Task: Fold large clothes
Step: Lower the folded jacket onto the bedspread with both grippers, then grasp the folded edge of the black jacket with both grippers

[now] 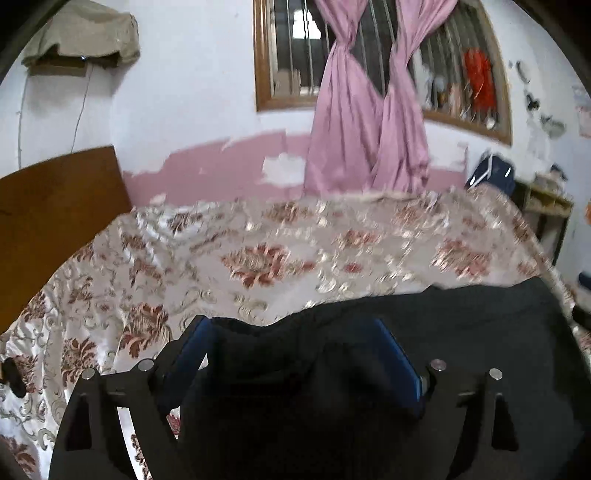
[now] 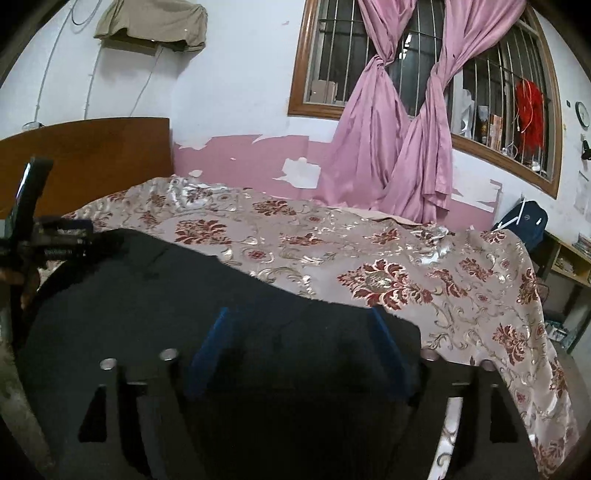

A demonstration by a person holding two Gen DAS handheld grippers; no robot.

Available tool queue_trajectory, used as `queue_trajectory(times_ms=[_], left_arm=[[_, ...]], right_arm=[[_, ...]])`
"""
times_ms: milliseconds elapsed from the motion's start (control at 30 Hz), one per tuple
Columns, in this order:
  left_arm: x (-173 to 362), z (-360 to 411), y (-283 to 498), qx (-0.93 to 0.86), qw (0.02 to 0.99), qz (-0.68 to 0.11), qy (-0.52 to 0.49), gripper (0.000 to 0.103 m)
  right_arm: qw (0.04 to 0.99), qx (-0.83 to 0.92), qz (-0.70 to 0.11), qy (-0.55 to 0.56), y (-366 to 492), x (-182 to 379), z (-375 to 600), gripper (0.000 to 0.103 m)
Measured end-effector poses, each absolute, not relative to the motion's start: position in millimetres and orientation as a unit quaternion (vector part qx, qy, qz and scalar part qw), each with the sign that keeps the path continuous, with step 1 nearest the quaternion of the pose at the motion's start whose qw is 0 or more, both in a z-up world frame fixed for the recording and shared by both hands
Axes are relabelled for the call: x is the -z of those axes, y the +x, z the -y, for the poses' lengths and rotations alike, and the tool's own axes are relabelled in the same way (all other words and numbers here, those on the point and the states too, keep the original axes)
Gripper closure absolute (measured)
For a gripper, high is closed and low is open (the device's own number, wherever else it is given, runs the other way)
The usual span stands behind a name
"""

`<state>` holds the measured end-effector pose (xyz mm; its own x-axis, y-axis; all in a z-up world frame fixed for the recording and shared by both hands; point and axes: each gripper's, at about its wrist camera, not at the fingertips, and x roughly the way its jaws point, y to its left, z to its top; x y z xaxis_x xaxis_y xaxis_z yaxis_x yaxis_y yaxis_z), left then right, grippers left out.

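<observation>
Far left, a brown wooden headboard (image 2: pixel 88 155) stands against the white wall, with an olive cloth (image 2: pixel 151 22) draped over a wall shelf above it. Bed is covered by a shiny floral bedspread (image 2: pixel 332 251), cream with red medallions, running left to right and hanging off the right edge. The black garment (image 2: pixel 147 295) lies across the near side of the bedspread, its far edge slanting down from left to right. Left gripper (image 1: pixel 291 332): blue fingers (image 1: pixel 192 350) set wide apart, black fabric bunched up between and over them; the fingertips are buried in cloth and the frame is motion-blurred, so cannot tell if it's pinching anything. From the right wrist view the left gripper body shows at the far left, at the garment's left end. Right gripper (image 2: pixel 303 314): blue fingers (image 2: pixel 210 343) also spread wide, garment filling the gap and covering the base, its near-right corner just beside the right finger; jaws look open, not closed on the fabric. Behind the bed, pink-over-white wall with peeling paint, then a barred window with wooden frame (image 2: pixel 299 74) and two knotted pink curtains (image 2: pixel 369 122). Far right, a navy backpack (image 2: pixel 528 218) sits near a low shelf unit (image 2: pixel 569 258).
</observation>
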<state>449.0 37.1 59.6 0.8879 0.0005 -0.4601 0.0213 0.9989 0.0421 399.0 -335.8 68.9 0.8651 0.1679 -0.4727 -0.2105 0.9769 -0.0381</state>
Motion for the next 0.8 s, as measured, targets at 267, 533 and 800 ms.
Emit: queue_trajectory(times_ms=[267,533,800], left_arm=[[-39,-30,384,0.07,0.971,-0.228,0.018,0.008],[-1,-19,383,0.098,0.958,-0.269,0.008,0.008],[11,-3,418,0.059,0.959,-0.276,0.032,0.004]], right_arm=[[0.962,-0.127,-0.24,0.008,356,-60,337,0.016],[0.953,-0.153,-0.262,-0.007,341,-18,317,0.016],[0.948,-0.144,-0.28,-0.04,377,3,295,0.016]])
